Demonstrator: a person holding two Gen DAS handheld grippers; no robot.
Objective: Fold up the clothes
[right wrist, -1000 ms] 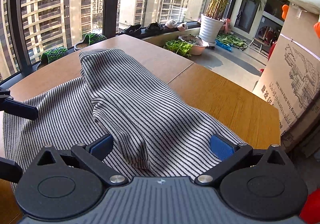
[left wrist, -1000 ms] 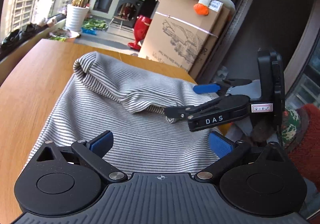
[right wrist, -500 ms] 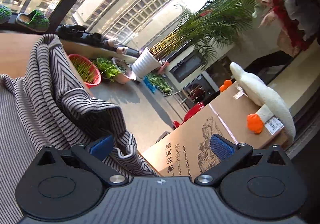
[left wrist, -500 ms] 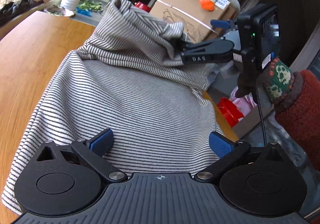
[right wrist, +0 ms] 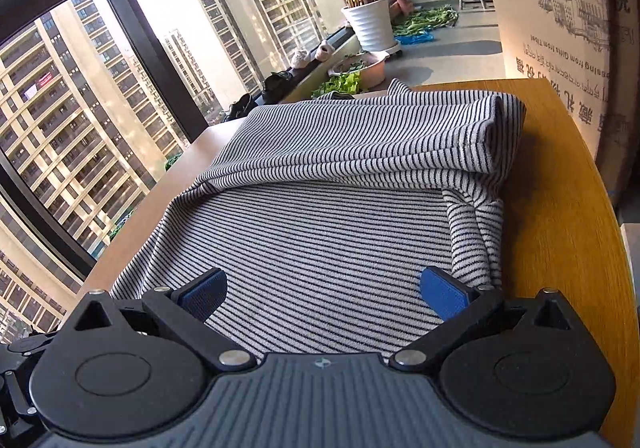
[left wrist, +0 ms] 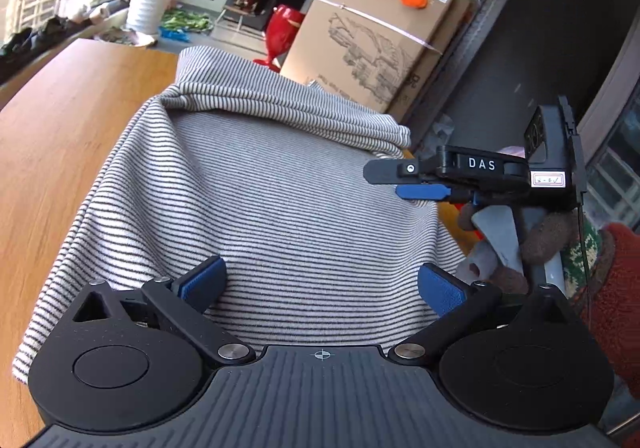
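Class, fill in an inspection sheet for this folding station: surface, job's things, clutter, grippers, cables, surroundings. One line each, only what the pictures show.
Surface: brown wooden table, bare along the right edge.
Job's things: grey-and-black striped knit garment lying on the table, its far part folded back over itself into a thick roll.
Clutter: nothing seen on the table besides the garment.
Grippers: left gripper open over the garment's near edge; right gripper open, holding nothing.
Cables: thin black cable hanging from the right gripper's body.
Surroundings: large printed cardboard box, white ribbed plant pot, tall windows.
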